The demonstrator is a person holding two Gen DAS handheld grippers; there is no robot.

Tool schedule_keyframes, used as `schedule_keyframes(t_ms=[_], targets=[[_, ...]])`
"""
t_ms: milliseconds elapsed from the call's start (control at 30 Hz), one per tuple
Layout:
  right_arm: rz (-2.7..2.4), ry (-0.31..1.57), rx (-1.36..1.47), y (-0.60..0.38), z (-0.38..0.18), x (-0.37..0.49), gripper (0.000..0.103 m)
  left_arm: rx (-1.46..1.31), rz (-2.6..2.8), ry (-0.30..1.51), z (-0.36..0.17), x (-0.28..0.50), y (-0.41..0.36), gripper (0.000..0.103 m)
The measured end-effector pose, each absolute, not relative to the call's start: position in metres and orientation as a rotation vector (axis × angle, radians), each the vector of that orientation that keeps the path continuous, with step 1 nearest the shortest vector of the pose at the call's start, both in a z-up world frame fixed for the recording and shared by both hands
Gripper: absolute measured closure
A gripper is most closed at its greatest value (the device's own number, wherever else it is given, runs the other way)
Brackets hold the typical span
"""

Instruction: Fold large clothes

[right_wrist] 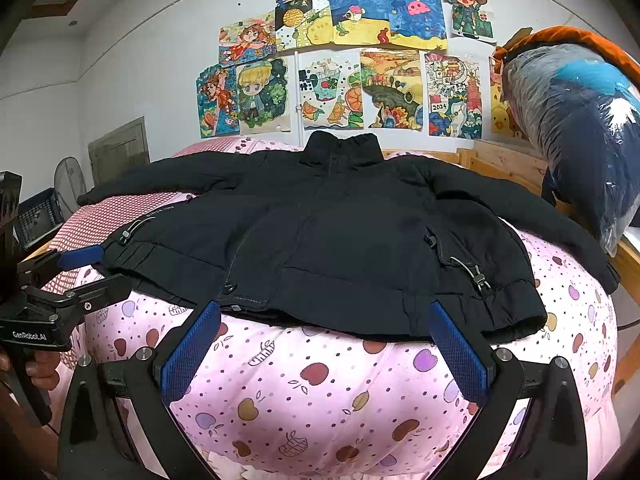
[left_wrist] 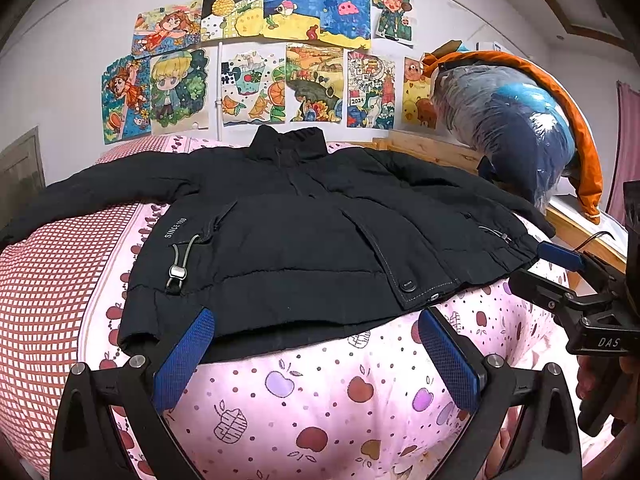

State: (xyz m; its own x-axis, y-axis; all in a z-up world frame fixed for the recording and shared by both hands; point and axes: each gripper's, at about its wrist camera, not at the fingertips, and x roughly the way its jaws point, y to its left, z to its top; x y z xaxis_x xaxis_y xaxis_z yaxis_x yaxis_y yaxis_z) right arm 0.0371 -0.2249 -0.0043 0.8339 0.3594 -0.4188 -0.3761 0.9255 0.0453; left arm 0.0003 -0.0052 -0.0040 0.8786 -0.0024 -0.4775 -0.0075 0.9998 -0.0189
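A black padded jacket [left_wrist: 304,236] lies flat, front up, on a pink apple-print bed cover [left_wrist: 320,400], collar toward the wall, both sleeves spread sideways. It also shows in the right wrist view [right_wrist: 340,240]. My left gripper [left_wrist: 316,332] is open, its blue pads just at the jacket's hem, left of the front placket. My right gripper [right_wrist: 324,328] is open at the hem's right half. Each gripper shows in the other's view: the right gripper [left_wrist: 560,264] at the hem's right corner, the left gripper [right_wrist: 84,268] at the left corner. Neither holds anything.
A red-checked pillow [left_wrist: 52,292] lies at the left of the bed. A plastic-wrapped bundle of bedding in an orange-edged bag [left_wrist: 516,128] sits on the wooden bed frame [left_wrist: 432,148] at the right. Children's drawings [left_wrist: 280,60] cover the wall. A fan [right_wrist: 70,184] and crate stand at far left.
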Motion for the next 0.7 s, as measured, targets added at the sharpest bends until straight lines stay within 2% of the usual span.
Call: schedule_keyframes(t_ms=[700], targets=[[0.385,0.438,-0.043,-0.2229,-0.0135,0.0379,0.001,-0.021,0.003,0.499,-0.0068,0.0042,-0.0133,0.000]])
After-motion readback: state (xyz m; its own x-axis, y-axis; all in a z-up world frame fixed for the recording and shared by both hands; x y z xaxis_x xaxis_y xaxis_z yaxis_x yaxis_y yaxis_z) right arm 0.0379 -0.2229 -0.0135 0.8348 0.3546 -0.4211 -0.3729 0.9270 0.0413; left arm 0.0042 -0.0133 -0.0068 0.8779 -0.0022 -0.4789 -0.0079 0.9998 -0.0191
